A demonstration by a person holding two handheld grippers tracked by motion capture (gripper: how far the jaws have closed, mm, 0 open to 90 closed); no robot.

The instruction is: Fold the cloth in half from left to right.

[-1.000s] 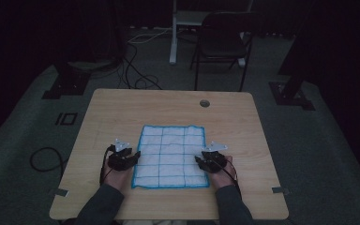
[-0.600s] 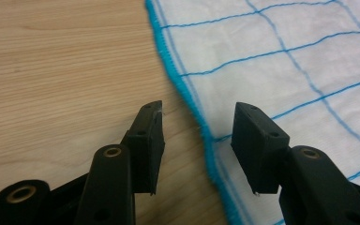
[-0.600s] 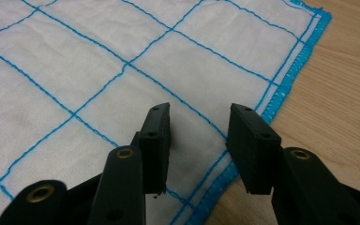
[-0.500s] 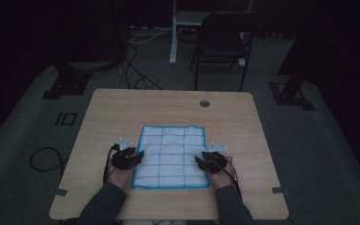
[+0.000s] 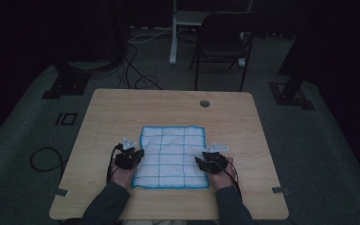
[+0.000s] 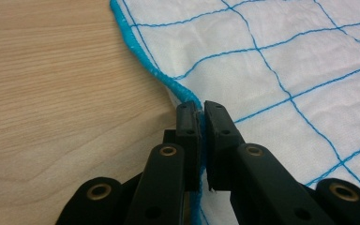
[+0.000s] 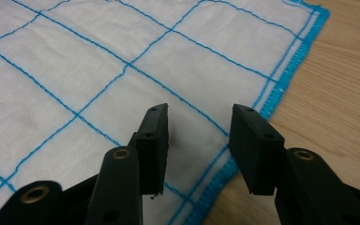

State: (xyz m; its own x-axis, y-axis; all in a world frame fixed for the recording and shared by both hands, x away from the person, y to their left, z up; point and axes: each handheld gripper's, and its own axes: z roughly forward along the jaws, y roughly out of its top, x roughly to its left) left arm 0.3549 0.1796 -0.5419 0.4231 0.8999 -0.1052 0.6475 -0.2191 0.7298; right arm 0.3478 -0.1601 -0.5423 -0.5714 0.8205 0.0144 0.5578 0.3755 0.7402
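A white cloth with a blue grid and blue hem lies flat on the wooden table. My left gripper sits at the cloth's left edge. In the left gripper view it is shut on the blue hem of the cloth, which bulges up slightly there. My right gripper is at the cloth's right edge. Seen in the right gripper view, it stands open over the cloth, its jaws astride the hem near the border.
A round cable hole is in the table near the far edge. Behind the table a dark folding chair stands on the floor, with cables and black stand bases around.
The left gripper has shifted slightly right, onto the cloth's left hem. The right gripper has barely moved.
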